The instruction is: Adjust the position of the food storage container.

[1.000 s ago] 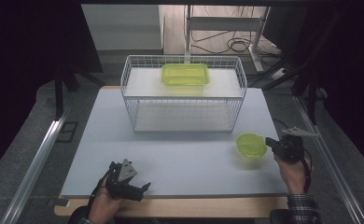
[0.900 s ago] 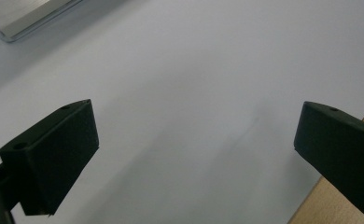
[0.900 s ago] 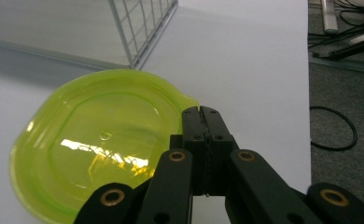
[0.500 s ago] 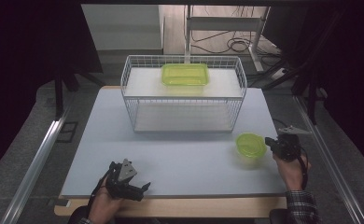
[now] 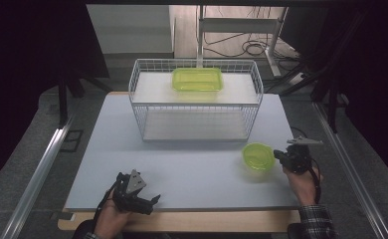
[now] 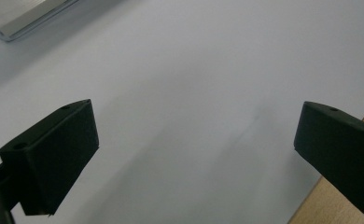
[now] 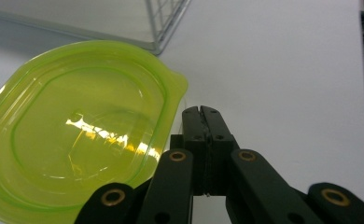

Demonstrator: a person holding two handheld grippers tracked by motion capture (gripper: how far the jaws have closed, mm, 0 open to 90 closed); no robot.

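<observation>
High view: a white table top (image 5: 182,164) is seen across the middle of the frame, with a wire basket (image 5: 194,99) standing at upper centre. A green rectangular container (image 5: 197,79) is set on the basket's upper shelf. A small green bowl (image 5: 258,156) is placed on the table at right of centre, below the basket's lower right corner. The right gripper (image 5: 287,158) is held at the right, just beside the bowl's right rim; contact with the rim cannot be judged at this size. The left gripper (image 5: 147,201) is held at lower left, near the table's bottom edge, well apart from the bowl.

Left gripper view: two black jaws are seen at the lower left and the right edge of the frame, standing wide apart with bare white table between them. Nothing is gripped. A metal rail (image 6: 26,16) is noted at upper left and a wooden edge (image 6: 339,200) at lower right.

Right gripper view: the jaws are pressed together at lower centre, with no gap and nothing between them. The green bowl (image 7: 77,130) takes up the left half of the frame, its rim lying just left of the closed jaw tips. The basket's corner (image 7: 164,23) is seen at the top, above the bowl
</observation>
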